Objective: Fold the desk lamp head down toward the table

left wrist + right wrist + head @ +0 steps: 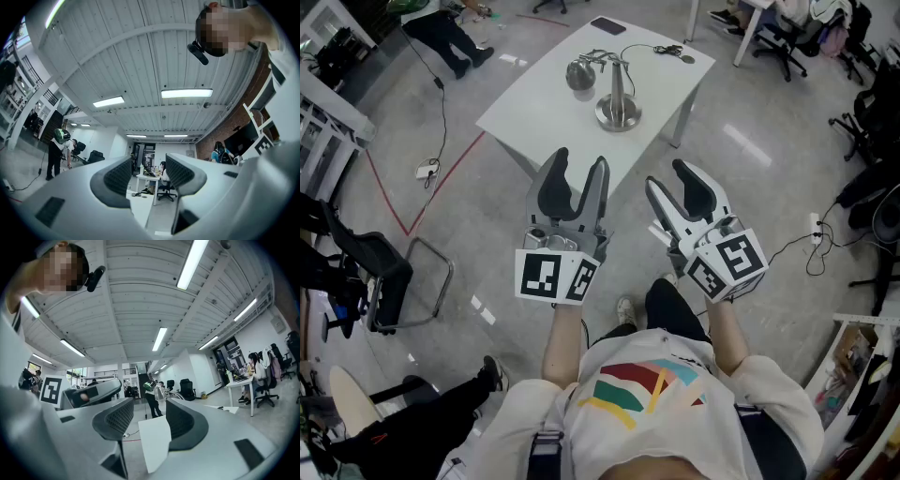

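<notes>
Two hand-held grippers: one in each of the person's hands, side by side above the floor, just short of the worktop's near corner.
Left hand-held gripper (580,161): jaws apart with nothing between them; it tips slightly upward, so its own view takes in mostly ceiling.
Right hand-held gripper (668,176): jaws apart and empty; held level, its own view looks through the gap at the worktop's corner, with the lamp beyond it.
Worktop (534,98): white, set cornerwise to the person.
Desk lamp (618,89): metal, standing untouched around the middle of the worktop, well apart from both grippers.
Lamp base (619,116): round, toward the near right edge.
Lamp head (580,75): a small dome out to the left of the upright stem, on the side of the far left edge.
Cable (671,49): coiled loosely by the far right corner.
Dark flat thing (607,25): lying at the far edge; too small to name.
Office chair (389,277): on the floor, off to the left of the grippers.
Second person (450,39): standing beyond the worktop's left corner.
</notes>
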The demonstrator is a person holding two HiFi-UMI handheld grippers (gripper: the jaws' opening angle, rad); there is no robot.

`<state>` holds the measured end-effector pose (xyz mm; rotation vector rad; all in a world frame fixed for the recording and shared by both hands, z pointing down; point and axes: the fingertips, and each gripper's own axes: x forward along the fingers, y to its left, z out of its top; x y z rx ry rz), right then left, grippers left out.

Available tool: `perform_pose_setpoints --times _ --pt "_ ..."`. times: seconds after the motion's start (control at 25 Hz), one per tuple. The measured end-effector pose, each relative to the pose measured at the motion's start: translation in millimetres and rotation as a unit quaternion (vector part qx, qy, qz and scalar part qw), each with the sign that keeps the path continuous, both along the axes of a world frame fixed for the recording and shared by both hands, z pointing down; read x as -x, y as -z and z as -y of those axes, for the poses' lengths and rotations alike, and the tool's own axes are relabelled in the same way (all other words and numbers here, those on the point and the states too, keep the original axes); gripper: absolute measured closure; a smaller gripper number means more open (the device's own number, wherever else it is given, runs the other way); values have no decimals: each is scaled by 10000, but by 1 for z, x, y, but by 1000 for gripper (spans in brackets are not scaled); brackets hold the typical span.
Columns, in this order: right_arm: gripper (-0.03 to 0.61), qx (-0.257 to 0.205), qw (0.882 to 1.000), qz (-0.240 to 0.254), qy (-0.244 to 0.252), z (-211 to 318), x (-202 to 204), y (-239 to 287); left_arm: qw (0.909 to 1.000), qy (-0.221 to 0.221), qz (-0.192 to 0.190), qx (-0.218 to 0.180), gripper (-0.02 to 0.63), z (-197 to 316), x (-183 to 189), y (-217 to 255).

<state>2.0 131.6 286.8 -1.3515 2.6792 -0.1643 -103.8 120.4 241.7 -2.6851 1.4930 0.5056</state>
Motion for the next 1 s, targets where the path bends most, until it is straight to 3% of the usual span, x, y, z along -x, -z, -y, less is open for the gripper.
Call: perform_pose_setpoints --times 0.24,0.4,0.56,0.84,1.0 --pt "379 18 9989 355 303 85 -15 5 9993 13 -22 -363 304 77 -16 14" --pt "379 75 9977 282 607 146 -20 11 9984 197 524 -67 305 135 -29 10" --pt "379 11 9938 198 1090 188 -24 18 9950 676 667 -300 305 172 -25 24" --pt "379 197 9882 215 1500 237 -22 9 9838 1058 1441 113 305 221 -31 7" --pt "379 144 9883 72 1515 253 -11 7 9813 907 1689 164 307 238 -30 4"
